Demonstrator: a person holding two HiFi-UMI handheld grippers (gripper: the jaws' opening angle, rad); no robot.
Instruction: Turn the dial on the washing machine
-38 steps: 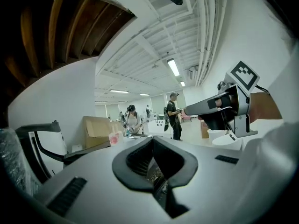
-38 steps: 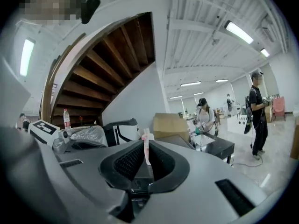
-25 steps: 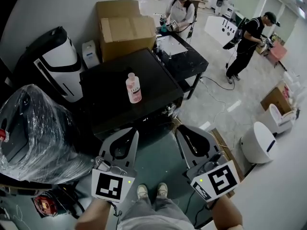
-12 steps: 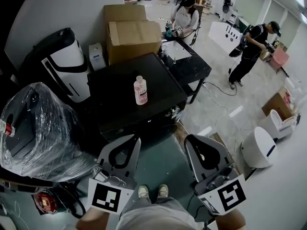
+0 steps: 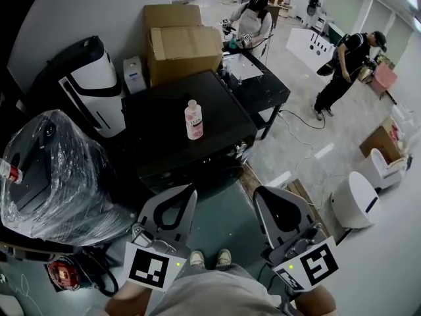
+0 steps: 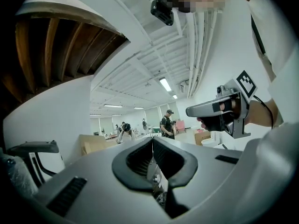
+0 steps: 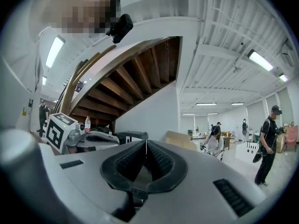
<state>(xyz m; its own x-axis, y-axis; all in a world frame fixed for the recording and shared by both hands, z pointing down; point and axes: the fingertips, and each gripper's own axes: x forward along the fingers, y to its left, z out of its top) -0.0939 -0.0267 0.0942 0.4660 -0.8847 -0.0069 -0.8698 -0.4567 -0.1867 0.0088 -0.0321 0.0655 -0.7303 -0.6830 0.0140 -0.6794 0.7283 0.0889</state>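
Note:
I cannot make out a washing machine dial in any view. A black box-shaped unit [image 5: 164, 120] stands ahead of me with a pink bottle [image 5: 193, 120] upright on its top. My left gripper [image 5: 191, 189] is held low near my body, in front of that unit and apart from it, its jaws shut and empty. Beside it, my right gripper [image 5: 257, 192] is at the same height; its jaws are closing the last bit, tips meeting with nothing between them. The left gripper view shows the left gripper [image 6: 152, 139] with tips together, and the right gripper view shows the right gripper [image 7: 146, 142] likewise.
A plastic-wrapped appliance [image 5: 46, 176] sits at the left, and behind it a black-and-white appliance [image 5: 85, 84]. Cardboard boxes [image 5: 184, 41] stand behind the black unit. A black table [image 5: 260, 84], two people [image 5: 342, 64] and a white rounded unit [image 5: 355, 199] are at the right.
Both grippers have sunk a little toward my body in the head view, and the view has shifted slightly, with the black unit now a bit further right. Both stay empty.

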